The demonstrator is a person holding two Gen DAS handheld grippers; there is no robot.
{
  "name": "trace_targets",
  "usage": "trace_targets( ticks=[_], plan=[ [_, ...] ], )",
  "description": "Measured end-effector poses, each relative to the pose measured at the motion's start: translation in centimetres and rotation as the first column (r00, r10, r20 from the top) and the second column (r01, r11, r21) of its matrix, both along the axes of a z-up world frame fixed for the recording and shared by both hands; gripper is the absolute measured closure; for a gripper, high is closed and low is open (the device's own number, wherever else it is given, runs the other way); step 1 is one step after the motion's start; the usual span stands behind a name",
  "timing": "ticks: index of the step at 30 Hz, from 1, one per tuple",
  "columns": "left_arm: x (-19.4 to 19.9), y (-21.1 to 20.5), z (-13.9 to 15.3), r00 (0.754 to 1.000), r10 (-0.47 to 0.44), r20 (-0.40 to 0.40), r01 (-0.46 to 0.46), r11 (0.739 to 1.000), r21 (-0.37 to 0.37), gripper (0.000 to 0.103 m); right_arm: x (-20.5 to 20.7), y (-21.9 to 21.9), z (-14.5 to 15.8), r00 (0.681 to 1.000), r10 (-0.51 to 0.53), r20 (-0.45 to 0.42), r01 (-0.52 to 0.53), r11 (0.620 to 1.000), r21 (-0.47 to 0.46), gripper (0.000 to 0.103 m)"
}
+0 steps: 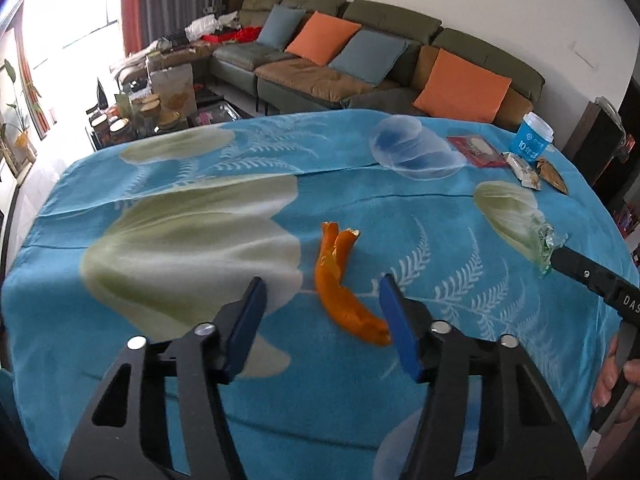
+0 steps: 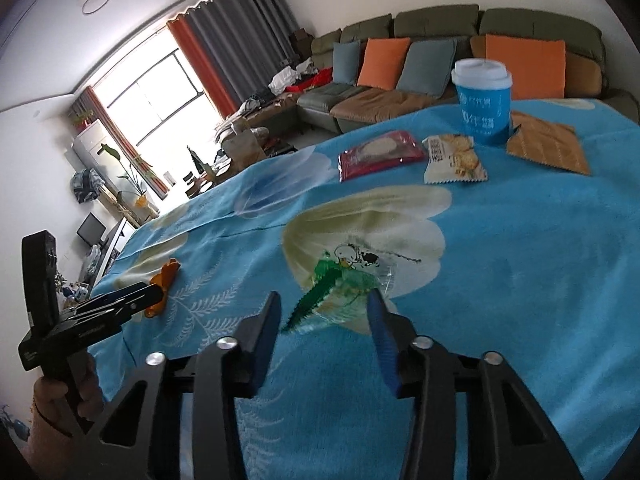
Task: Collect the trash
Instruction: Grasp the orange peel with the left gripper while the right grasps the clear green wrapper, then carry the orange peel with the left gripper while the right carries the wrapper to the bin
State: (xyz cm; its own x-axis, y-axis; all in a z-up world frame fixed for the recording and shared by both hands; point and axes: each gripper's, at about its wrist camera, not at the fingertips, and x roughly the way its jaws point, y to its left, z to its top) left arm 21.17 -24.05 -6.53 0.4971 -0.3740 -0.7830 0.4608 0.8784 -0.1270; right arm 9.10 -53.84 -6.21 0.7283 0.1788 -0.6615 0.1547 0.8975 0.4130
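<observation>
Left tongs [image 1: 322,300], own camera: jaws about half apart, straddling the orange peel [image 1: 340,284], which lies on the blue floral cloth [image 1: 200,360]. Inner face of the right-hand pad sits against or just beside the peel's near end; the other pad stands clear, so no grip. Far right of this view, my right tongs [image 1: 554,258] reach in from the edge, tips at a clear crinkled wrapper [image 1: 542,242]. At the cloth's far right corner: blue paper cup [image 1: 532,138], red packet [image 1: 476,150], white snack packet [image 1: 522,168], brown sachet [image 1: 554,174], close together. Beyond the table, olive-and-tan sofa [image 1: 360,64] with orange and grey-blue cushions; bright window and cluttered low table to the left.

Right tongs [image 2: 324,308], own camera: jaws partly apart, either side of the clear wrapper [image 2: 340,284] with green print and a small cartoon; the right-hand pad meets its edge, the left pad is clear. Wrapper lies flat on the cloth [image 2: 520,300], not lifted. At left, my left tongs [image 2: 158,292] lie over the orange peel [image 2: 166,276], my hand [image 2: 68,396] on the handle. Cup [image 2: 482,100], red packet [image 2: 380,154], snack packet [image 2: 452,158] and sachet [image 2: 548,146] sit along the far edge. Room behind: grey and orange curtains, window, plants, ceiling lamp.
</observation>
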Motion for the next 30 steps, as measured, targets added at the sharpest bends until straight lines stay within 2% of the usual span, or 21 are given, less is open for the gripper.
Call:
trace_targets(
  ticks=[3,6,8,13,17,19,30],
  plan=[
    [0.4,-0.1,-0.3,1.000,0.005,-0.002,-0.005,1.000,0.004,0.060,0.1,0.0,-0.1,1.000,0.000,-0.001,0.000,1.000,0.014,0.069],
    [0.5,0.1,-0.4,1.000,0.005,-0.010,-0.005,1.000,-0.013,0.070,0.0,0.3,0.0,1.000,0.009,0.006,-0.009,1.000,0.010,0.080],
    [0.4,0.2,-0.4,1.000,-0.001,-0.012,0.001,1.000,-0.027,0.081,0.1,0.5,0.1,1.000,0.018,0.013,-0.018,1.000,0.003,0.083],
    [-0.5,0.5,-0.3,1.000,-0.003,0.002,0.003,0.999,-0.034,0.085,0.1,1.3,0.8,0.998,0.047,0.042,-0.046,0.999,-0.019,0.084],
    [-1.7,1.2,0.0,1.000,-0.005,0.014,0.006,0.999,-0.044,0.092,-0.2,2.6,1.6,0.992,0.098,0.076,-0.098,0.995,-0.011,0.084],
    [-2.5,1.9,0.3,1.000,-0.002,0.020,0.003,0.999,-0.053,0.092,-0.3,3.5,2.0,0.987,0.130,0.093,-0.130,0.991,-0.005,0.084],
    [-7.5,8.2,2.3,0.994,0.084,0.075,-0.076,0.991,-0.106,0.093,-0.4,11.3,3.4,0.926,0.352,0.135,-0.352,0.936,-0.025,0.084]
  ],
)
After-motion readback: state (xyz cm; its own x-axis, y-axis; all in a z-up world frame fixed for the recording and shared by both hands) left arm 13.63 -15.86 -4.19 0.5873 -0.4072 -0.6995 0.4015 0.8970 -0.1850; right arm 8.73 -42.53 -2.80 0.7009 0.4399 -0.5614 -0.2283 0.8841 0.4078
